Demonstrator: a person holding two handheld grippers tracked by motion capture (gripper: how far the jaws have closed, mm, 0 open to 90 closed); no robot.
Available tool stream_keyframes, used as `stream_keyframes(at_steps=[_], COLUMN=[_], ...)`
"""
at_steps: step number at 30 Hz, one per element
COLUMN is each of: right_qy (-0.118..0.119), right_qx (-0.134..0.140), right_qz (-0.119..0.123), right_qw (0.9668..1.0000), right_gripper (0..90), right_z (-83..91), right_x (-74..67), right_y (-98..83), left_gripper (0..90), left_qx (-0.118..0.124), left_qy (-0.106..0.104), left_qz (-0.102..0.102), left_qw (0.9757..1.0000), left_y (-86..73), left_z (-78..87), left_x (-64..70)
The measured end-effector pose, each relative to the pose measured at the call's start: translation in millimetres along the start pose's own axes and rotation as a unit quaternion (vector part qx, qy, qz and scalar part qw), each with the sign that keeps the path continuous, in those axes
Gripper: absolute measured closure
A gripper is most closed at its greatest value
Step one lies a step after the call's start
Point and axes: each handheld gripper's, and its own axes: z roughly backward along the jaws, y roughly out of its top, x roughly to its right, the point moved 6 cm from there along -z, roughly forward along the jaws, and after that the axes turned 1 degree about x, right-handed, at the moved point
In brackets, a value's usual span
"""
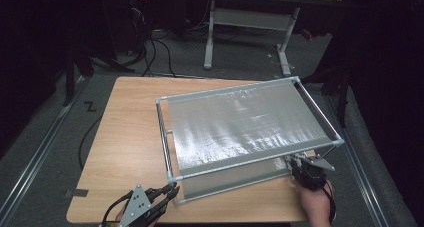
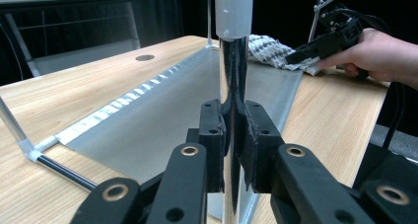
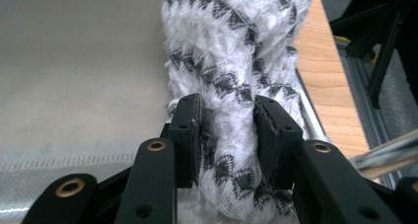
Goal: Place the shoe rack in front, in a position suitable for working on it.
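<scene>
A metal rack with grey mesh shelves stands on the wooden table. My left gripper is at the rack's near left corner. In the left gripper view my left gripper is shut on the shiny upright post. My right gripper reaches under the top shelf at the near right corner. A white knitted cloth with a black pattern lies on the lower shelf. My right gripper is shut on it, and the pads squeeze it narrow. The cloth and the person's hand also appear in the left gripper view.
The rack covers the table's right half; bare wood lies to its left, with a round cable hole. Another table's white legs stand behind. Cables lie on the floor. Metal rails run along both sides.
</scene>
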Motion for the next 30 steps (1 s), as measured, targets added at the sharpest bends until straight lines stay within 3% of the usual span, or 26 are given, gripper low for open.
stream_keyframes(at_steps=[10, 16, 19, 20, 26, 30], right_qy=[0.019, 0.038, 0.051, 0.062, 0.101, 0.14], right_qx=[-0.004, -0.005, -0.005, -0.006, -0.005, -0.005], right_qz=[0.01, 0.029, 0.027, 0.03, 0.048, 0.068], right_qw=[0.9998, 0.9989, 0.9983, 0.9976, 0.9937, 0.9878], right_gripper=[68.3, 69.1, 69.1, 68.9, 66.5, 63.6], right_z=[-0.9, 0.8, 1.8, 3.4, 7.3, 11.3], right_x=[-10.9, -33.5, -44.5, -55.9, -94.2, -125.9], right_y=[1.5, 3.2, 3.9, 4.1, 5.4, 5.3], left_gripper=[80.1, 80.0, 80.1, 80.1, 80.0, 80.0], left_qx=[0.002, 0.003, 0.004, 0.004, 0.004, 0.003], left_qy=[-0.002, -0.004, -0.005, -0.005, -0.004, -0.005], left_qz=[-0.004, -0.004, -0.004, -0.004, -0.006, -0.005], left_qw=[1.0, 1.0, 1.0, 1.0, 1.0, 1.0], left_y=[-0.7, -0.8, -0.9, -0.9, -1.0, -1.0], left_z=[0.1, -0.1, -0.2, -0.2, -0.3, -0.4], left_x=[0.0, -0.2, -0.3, -0.4, -0.4, -0.5])
